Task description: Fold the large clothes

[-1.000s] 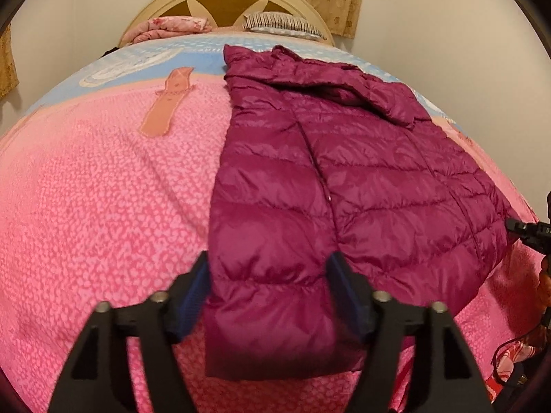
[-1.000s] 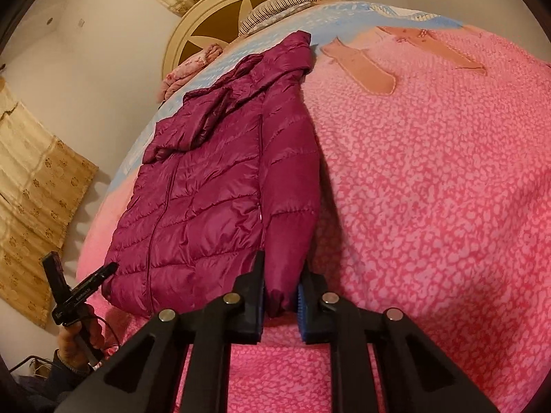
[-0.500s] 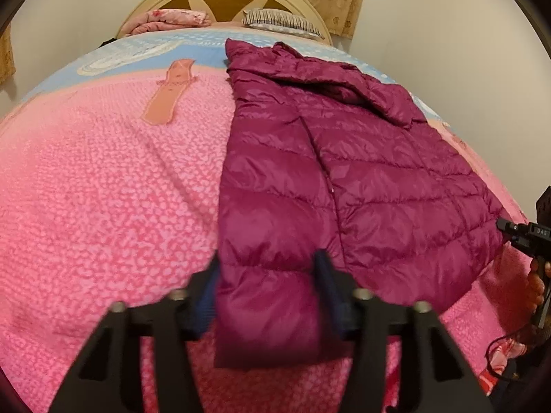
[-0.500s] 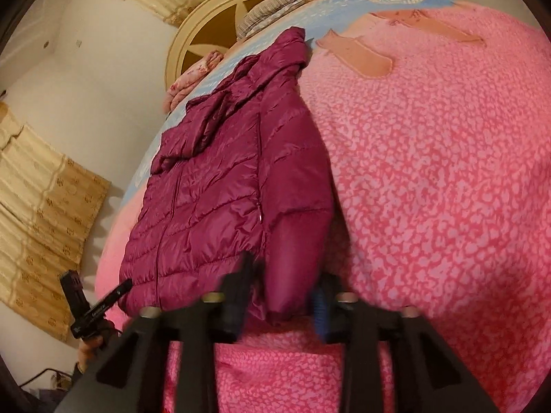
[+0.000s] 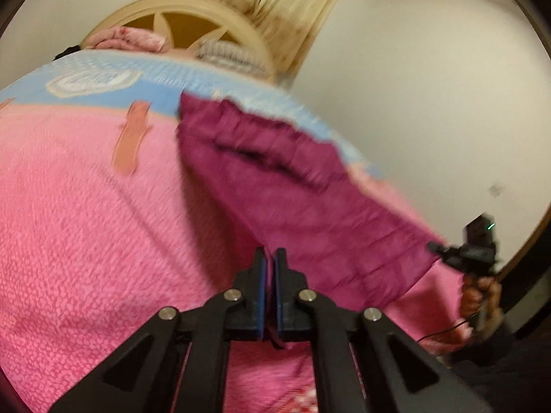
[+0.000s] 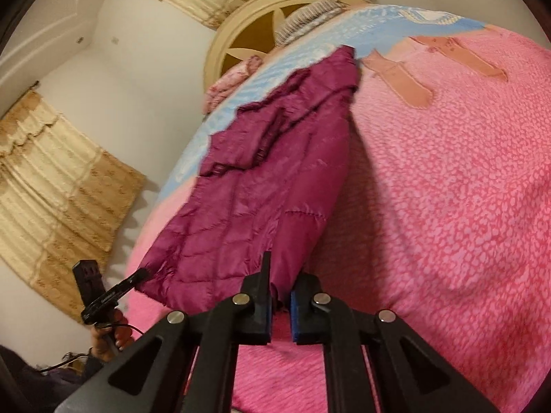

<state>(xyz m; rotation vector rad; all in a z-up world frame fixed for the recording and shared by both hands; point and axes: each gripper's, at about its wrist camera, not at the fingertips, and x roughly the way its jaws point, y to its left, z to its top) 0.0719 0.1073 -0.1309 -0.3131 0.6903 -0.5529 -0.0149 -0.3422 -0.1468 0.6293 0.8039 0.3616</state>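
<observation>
The left tongs (image 5: pixel 270 258) have just been closing and are now pinched almost shut on the near hem of the magenta puffer jacket (image 5: pixel 310 213), a thin strip of fabric caught between the blue pads and a scrap hanging out below them. From that grip the jacket runs away from the tongs up the bed (image 5: pixel 69 223), its long axis pointing toward the headboard (image 5: pixel 193 10), with the hood end lying farthest off on the blue band of the bedspread. In the left wrist view the right tongs show at the far right, at the jacket's other bottom corner.

In the right wrist view the picture mirrors this. The left tongs appear at the far left, biting the jacket's lower left corner. The jacket (image 6: pixel 275 179) stretches from the near hem up toward the headboard (image 6: pixel 241 44), and its near edge is raised clear of the pink bedspread, casting a shadow on the cover beside it. The right tongs (image 6: pixel 279 275) are also drawn in, clamped on a bunched fold of the hem at the sleeve side.

So each hand holds its own near corner, and both are about equally close to the hem. The collar lies straight ahead of both, which suggests a bottom-to-top fold along the jacket's length.
</observation>
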